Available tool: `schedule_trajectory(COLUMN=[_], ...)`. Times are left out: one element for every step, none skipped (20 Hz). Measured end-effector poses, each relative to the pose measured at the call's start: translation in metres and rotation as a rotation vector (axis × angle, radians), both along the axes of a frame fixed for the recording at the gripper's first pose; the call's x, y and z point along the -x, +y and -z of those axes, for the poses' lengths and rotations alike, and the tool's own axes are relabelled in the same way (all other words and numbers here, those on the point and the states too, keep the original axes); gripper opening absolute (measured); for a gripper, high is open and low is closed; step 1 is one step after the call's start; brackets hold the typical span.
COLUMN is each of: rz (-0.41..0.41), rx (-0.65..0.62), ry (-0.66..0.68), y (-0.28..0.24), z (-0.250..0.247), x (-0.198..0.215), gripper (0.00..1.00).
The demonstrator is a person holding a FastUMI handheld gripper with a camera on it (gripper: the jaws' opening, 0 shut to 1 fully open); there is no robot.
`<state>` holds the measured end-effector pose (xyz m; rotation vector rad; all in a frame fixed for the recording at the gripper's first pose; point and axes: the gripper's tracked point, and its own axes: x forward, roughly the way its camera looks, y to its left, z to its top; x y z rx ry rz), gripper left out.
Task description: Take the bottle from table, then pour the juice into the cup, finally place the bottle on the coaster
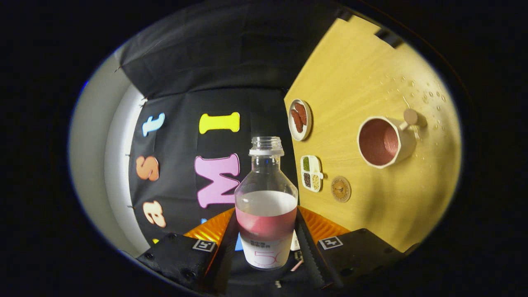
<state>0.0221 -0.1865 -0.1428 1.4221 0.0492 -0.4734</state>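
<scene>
Clamped between the two fingers of the claw (pixel 266 243) is the bottle (pixel 266 206), a clear plastic one with its cap off and its threaded neck open. Both fingers press against its lower body, one on each side, over the pale label. Pink juice stands in the lower part of the bottle, and its surface slopes relative to the bottle's sides, so the bottle is tipped well away from upright; the wooden worktop (pixel 371 74) appears as a steep plane off to one side of it, with the black cloth wall of the booth behind the bottle's neck. On the worktop, well apart from the bottle's mouth, stands the cup (pixel 385 142), a pale mug with a knobbed handle, seen from above; its inside looks pinkish red, though whether that is liquid or glaze cannot be told. Drops of liquid (pixel 431 97) are scattered on the wood just beyond the cup's handle. Between the cup and the bottle lies the round coaster (pixel 341 189), bare, flat on the wood. Just beside the coaster is a small divided dish (pixel 311 173) holding green, dark and pale grains, and beyond that an oval plate (pixel 300 119) with reddish-brown slices.
</scene>
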Motion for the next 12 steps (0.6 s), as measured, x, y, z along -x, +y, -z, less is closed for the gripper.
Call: schedule_trajectory(rz=[0.012,0.020,0.023,0.026,0.031,0.028,0.023,0.013,-0.001,-0.021,-0.039,-0.058], rx=[0.088,0.172,0.249,0.323,0.393,0.460,0.527,0.593,0.665,0.740,0.820,0.894], ry=[0.036,0.069,0.095,0.117,0.139,0.156,0.172,0.183,0.187,0.193,0.201,0.211], y=[-0.005,-0.008,-0.011,-0.011,-0.010,-0.011,-0.009,-0.006,-0.007,-0.004,0.004,0.013], z=[0.002,0.000,-0.002,-0.009,-0.013,-0.015,-0.017,-0.022,-0.022,-0.025,-0.029,-0.035], x=[0.000,0.001,0.001,-0.001,-0.001,-0.004,-0.005,-0.006,-0.001,-0.001,-0.004,-0.012], gripper=[0.75,0.75,0.75,0.75,0.75,0.75,0.75,0.75,0.75,0.75,0.75,0.75])
